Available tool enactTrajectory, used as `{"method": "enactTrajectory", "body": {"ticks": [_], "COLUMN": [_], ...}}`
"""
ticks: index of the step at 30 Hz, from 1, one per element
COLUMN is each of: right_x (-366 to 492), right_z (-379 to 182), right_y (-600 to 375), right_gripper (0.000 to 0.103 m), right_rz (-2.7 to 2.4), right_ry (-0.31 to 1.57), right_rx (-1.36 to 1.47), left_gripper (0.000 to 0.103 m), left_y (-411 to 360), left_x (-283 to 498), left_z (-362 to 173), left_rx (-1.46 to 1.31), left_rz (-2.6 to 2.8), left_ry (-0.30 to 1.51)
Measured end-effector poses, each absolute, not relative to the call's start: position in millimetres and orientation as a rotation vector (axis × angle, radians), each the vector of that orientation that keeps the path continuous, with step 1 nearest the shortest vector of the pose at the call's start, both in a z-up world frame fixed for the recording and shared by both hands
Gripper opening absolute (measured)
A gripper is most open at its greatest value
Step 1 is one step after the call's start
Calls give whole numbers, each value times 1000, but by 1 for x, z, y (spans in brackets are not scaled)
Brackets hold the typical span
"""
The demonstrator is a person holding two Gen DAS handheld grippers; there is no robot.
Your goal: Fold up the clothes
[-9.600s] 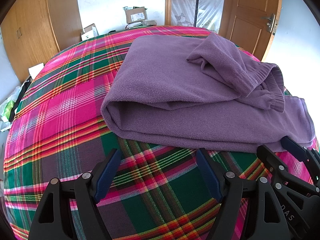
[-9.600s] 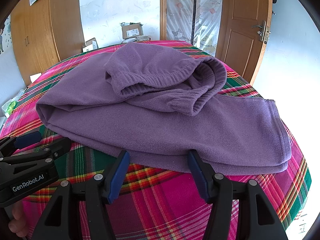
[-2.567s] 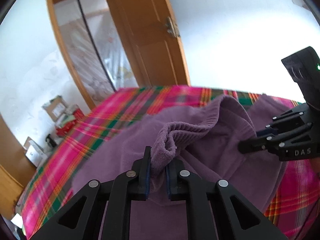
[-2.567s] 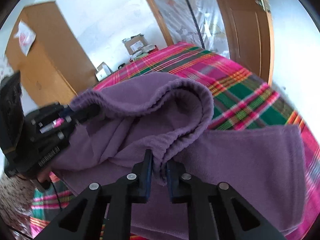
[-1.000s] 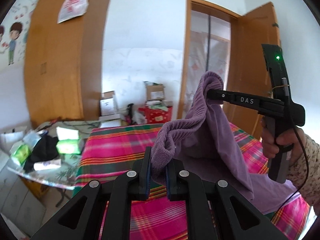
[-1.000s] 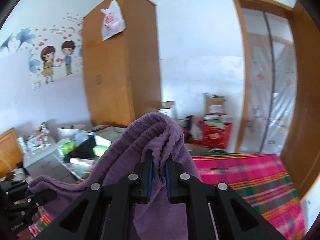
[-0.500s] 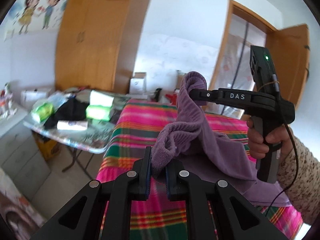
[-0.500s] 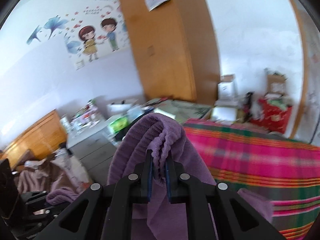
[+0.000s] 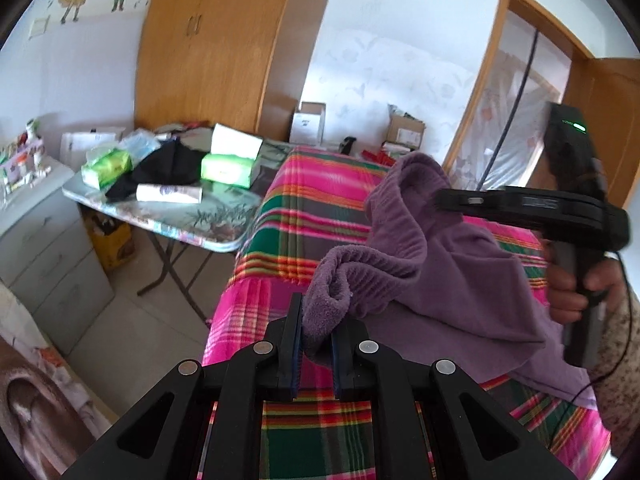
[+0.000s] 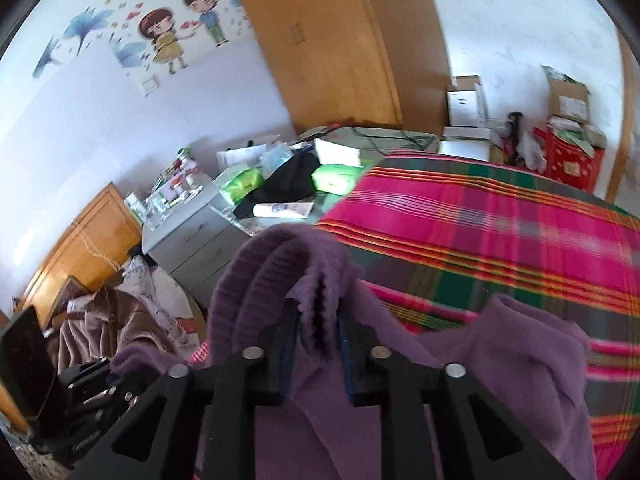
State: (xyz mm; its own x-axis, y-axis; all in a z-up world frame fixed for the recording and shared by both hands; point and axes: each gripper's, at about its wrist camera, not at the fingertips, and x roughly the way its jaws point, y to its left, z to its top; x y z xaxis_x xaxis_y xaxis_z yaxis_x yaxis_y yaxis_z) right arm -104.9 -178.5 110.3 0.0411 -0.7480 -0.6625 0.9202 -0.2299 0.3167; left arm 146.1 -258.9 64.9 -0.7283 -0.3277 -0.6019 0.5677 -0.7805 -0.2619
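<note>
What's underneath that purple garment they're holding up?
Below the purple garment lies the plaid bedspread, pink, green and red. The left gripper and right gripper each pinch its ribbed edge. Its lower part drapes onto the bedspread, hiding whatever lies beneath.

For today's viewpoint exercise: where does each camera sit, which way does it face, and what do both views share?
Left wrist: on the left tool, facing across the plaid bed toward the wardrobe; the right tool and a hand show.
Right wrist: on the right tool, facing the side table and wall stickers.
Shared: the purple garment, clamped by both tools.
</note>
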Motion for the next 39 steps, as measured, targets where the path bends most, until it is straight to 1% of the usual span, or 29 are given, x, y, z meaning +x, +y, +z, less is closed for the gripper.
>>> {"method": "enactTrajectory", "body": {"ticks": [2,5,8,10,12,17,19,20,22,24,30,34,37,39], "right_x": [-112,-122,-128,-129,-127,-117,-108,-104,-90,-77,-57,-69,-78,-81], "right_z": [113,116,118,115,106,73,64,60,55,51,37,37,36,36], "right_y": [-159,-131,-92,-61,-26,35,56,64,75,84,87,92,98,101], "right_gripper": [26,30,31,36,42,43,45,49,54,58,60,60,60,58], "right_rz": [-1595,-1621,-1674,-1718,-1755,-1861,-1859,-1853,-1849,-1844,-1854,-1924,-1957,-1975], "right_ry": [236,202,193,204,227,382,389,390,436,485,680,650,611,601], "right_rx": [895,905,902,895,900,978,1006,1017,998,978,942,948,961,958], "left_gripper": [12,12,13,16,19,19,19,19,24,25,26,30,33,34], "left_y": [-262,-260,-255,-254,-251,-236,-226,-221,-211,-202,-178,-159,-138,-124], "left_x": [146,146,148,152,154,150,146,143,136,128,114,93,70,56], "left_z": [61,58,59,60,61,68,73,75,77,80,87,81,70,63], "left_rx": [764,799,829,829,826,836,822,820,827,837,850,919,1031,1099], "left_rz": [-2446,-2431,-2418,-2418,-2410,-2416,-2451,-2468,-2511,-2544,-2624,-2706,-2759,-2783], "left_ry": [648,643,651,663,661,615,599,586,573,554,473,450,373,291]}}
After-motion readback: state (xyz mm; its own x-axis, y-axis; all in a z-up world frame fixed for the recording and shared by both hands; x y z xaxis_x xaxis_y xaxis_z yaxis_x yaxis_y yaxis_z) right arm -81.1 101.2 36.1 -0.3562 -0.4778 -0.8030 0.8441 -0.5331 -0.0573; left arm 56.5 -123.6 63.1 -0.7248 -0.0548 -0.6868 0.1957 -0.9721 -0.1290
